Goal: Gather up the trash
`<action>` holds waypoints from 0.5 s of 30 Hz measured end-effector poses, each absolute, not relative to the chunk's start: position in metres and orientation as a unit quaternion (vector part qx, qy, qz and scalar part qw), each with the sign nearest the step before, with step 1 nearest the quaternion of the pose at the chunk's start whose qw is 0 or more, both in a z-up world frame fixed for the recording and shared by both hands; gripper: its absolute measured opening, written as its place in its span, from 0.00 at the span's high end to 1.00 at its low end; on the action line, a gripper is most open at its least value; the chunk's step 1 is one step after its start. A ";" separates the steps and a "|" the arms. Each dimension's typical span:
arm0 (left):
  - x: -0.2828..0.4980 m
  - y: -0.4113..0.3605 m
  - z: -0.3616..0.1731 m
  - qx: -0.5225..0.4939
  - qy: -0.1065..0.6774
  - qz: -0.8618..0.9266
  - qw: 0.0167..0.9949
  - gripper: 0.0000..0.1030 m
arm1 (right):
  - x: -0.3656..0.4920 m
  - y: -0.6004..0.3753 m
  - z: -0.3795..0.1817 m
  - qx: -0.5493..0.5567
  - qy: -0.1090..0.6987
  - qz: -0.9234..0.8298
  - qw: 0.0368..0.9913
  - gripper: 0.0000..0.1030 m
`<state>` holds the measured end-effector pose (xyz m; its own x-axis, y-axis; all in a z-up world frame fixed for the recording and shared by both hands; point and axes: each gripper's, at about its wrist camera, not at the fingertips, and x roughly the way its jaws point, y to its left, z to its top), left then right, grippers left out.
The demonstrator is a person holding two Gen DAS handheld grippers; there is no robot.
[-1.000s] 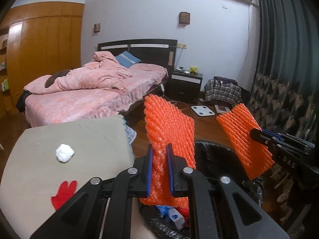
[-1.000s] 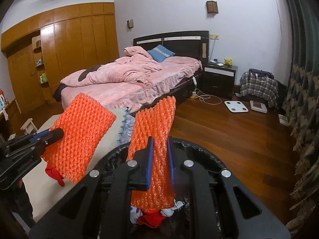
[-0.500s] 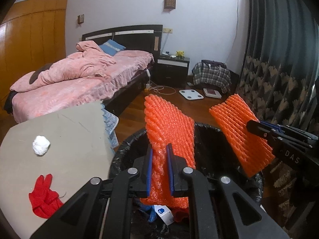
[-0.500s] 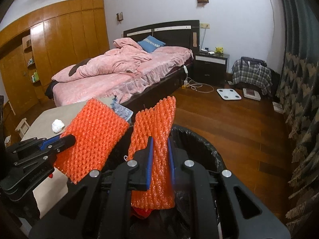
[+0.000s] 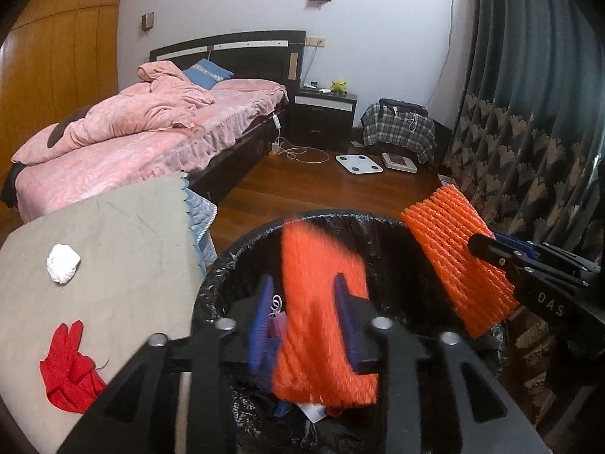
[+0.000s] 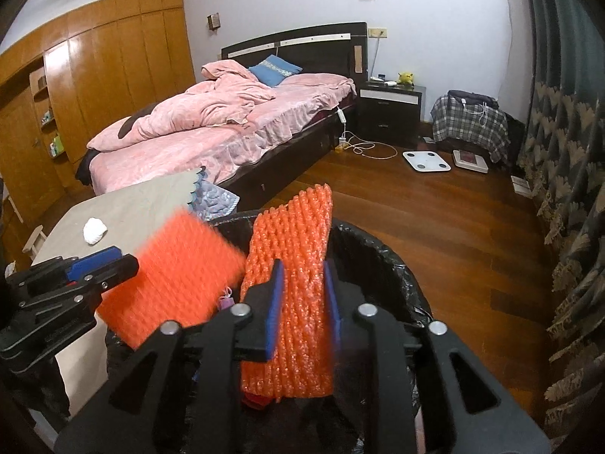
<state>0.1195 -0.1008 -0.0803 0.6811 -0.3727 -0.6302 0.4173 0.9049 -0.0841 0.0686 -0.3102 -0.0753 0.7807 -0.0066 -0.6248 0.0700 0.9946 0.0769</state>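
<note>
Both grippers hang over a bin lined with a black bag [image 5: 234, 261] [image 6: 382, 253]. My left gripper [image 5: 302, 317] is open; its orange foam net [image 5: 321, 302] is blurred and falling between the parted fingers into the bin. My right gripper [image 6: 300, 295] has its jaws slightly parted with a second orange foam net [image 6: 295, 265] still between them; whether it is still gripped is unclear. That net and gripper also show in the left wrist view [image 5: 453, 261]. The falling net shows blurred in the right wrist view [image 6: 177, 276].
A grey-covered table [image 5: 124, 242] left of the bin holds a white paper wad [image 5: 62, 263] and a red scrap [image 5: 68, 370]. Behind stand a pink bed [image 5: 151, 128], a nightstand [image 5: 325, 117], scales on the wood floor [image 5: 359, 164] and a curtain [image 5: 529, 113] at right.
My left gripper has opened and its orange net is dropping into the bin. My right gripper's jaws have widened around its net. Both grippers have moved lower over the bin.
</note>
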 end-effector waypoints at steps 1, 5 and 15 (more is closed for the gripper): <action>0.119 -0.100 -0.080 0.032 0.336 -0.215 0.916 0.59 | 0.068 -0.311 -0.075 0.048 0.329 -0.022 0.943 0.69; 0.118 -0.092 -0.076 0.028 0.333 -0.208 0.919 0.49 | 0.067 -0.310 -0.071 0.047 0.323 -0.025 0.945 0.56; 0.105 -0.041 -0.049 0.005 0.281 -0.159 0.946 0.13 | 0.058 -0.298 -0.050 0.039 0.283 -0.023 0.958 0.06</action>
<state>0.1048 -0.0408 -0.0485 0.7912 -0.2986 -0.5338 0.3043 0.9492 -0.0800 0.0581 -0.2985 -0.0498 0.8389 -0.0225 -0.5438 0.0671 0.9958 0.0623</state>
